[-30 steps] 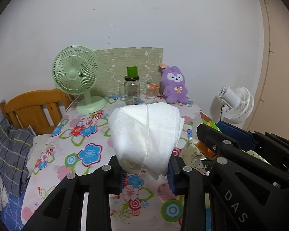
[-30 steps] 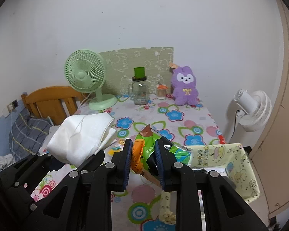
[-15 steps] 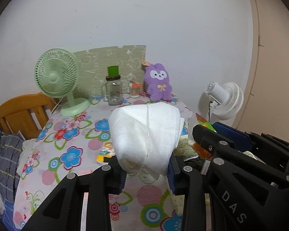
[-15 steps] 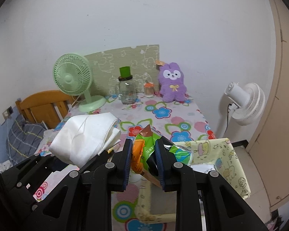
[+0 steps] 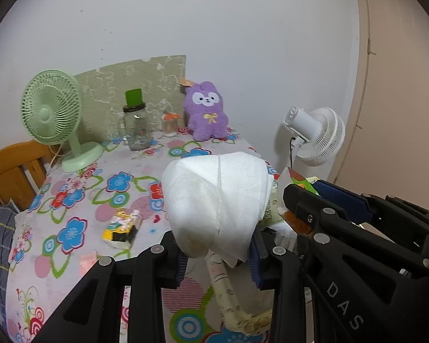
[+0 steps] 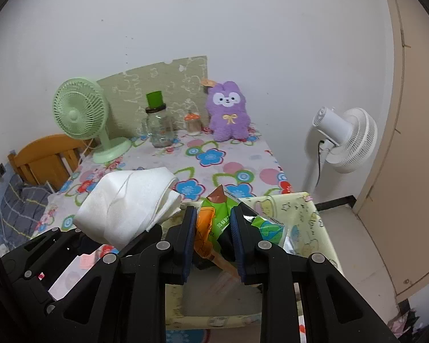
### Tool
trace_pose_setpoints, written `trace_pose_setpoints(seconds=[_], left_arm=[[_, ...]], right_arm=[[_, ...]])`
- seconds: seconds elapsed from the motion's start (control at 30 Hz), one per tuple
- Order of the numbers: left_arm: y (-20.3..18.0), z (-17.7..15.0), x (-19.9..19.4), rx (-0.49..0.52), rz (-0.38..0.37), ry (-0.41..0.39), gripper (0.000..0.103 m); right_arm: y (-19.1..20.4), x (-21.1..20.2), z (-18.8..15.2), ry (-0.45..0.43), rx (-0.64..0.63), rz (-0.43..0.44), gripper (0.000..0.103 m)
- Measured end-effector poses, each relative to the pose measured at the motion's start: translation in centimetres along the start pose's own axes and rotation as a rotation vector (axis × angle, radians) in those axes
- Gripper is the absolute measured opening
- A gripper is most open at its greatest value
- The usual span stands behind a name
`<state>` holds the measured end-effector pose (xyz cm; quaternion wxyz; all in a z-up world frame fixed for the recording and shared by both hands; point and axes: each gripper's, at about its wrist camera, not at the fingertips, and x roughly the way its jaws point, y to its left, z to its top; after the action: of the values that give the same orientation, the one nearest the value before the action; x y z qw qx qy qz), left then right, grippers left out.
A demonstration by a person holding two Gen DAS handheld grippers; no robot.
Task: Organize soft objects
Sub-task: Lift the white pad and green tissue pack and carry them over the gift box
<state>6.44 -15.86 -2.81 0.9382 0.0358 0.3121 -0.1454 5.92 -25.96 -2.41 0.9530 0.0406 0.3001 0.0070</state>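
**Both loads now over the bin**

The white cloth bundle point(image 5: 214, 200) sits clamped in the left gripper point(image 5: 217, 260), held in the air beside the snack packet point(image 6: 214, 223) pinched by the right gripper point(image 6: 213, 240). Over the last second both have swung away from the floral bench point(image 5: 80, 200) to hang above the yellow fabric bin point(image 6: 309, 214). Release into it looks close.
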Motion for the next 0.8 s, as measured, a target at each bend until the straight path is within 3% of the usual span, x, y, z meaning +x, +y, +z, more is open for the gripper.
trace_pose_setpoints(seconds=[0.63, 0.8], left_arm=[[-3.2, -0.6, 4.6, 0.052, -0.042, 0.112, 0.038], [-3.9, -0.8, 5.4, 0.063, -0.045, 0.138, 0.053]], right_arm=[[-4.3, 3.4, -1.2, 0.073, 0.028, -0.047, 0.027], [-5.2, 4.1, -1.5, 0.091, 0.044, -0.050, 0.027]])
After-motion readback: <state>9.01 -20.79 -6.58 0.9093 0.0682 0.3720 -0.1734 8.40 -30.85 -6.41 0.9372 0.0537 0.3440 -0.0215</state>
